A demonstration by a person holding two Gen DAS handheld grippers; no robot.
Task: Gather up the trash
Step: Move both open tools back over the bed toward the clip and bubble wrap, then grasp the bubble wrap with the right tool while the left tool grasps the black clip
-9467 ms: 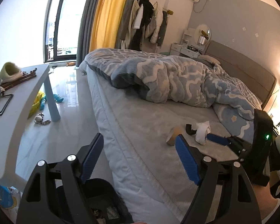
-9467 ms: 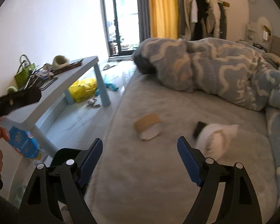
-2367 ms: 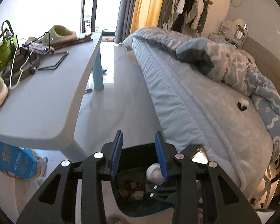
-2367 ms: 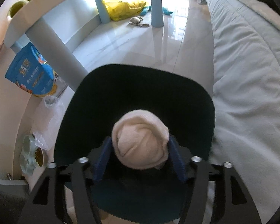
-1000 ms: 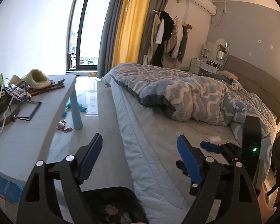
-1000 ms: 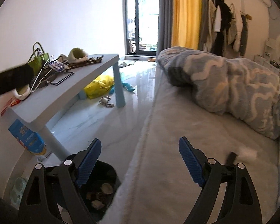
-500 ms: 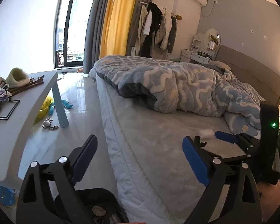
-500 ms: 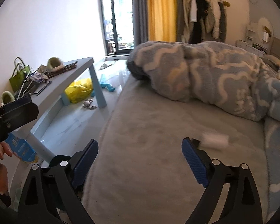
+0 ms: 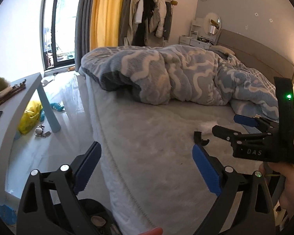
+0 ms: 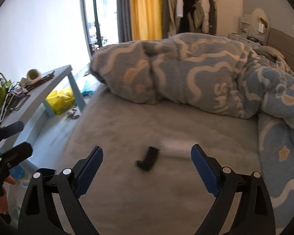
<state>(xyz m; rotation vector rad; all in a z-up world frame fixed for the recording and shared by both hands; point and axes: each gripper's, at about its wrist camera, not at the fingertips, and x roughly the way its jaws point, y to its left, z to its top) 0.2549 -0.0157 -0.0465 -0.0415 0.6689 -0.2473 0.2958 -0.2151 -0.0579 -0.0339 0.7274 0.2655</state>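
A blurred white tissue wad [image 10: 176, 148] and a small black curved piece [image 10: 148, 159] lie on the grey bed sheet [image 10: 139, 121]. My right gripper [image 10: 147, 149] hovers just short of them, open, with nothing between its blue pads. From the left wrist the same tissue [image 9: 205, 126] and black piece [image 9: 200, 139] show beyond my open, empty left gripper [image 9: 147, 152]. The right gripper [image 9: 229, 125] reaches in from the right, held by a hand [image 9: 290, 186]. The black trash bin [image 9: 96, 215], with scraps inside, sits below the left gripper beside the bed.
A rumpled blue-grey quilt [image 10: 196, 78] covers the far half of the bed. A pale blue table [image 9: 11, 105] with clutter stands at the left, with a yellow bag [image 9: 28, 117] and small items on the glossy floor. The left gripper [image 10: 17, 139] shows at the left edge.
Both grippers have swung from the bin side out over the bed. The tissue and black piece are now closer and more central in the right wrist view. Both jaws stand slightly wider.
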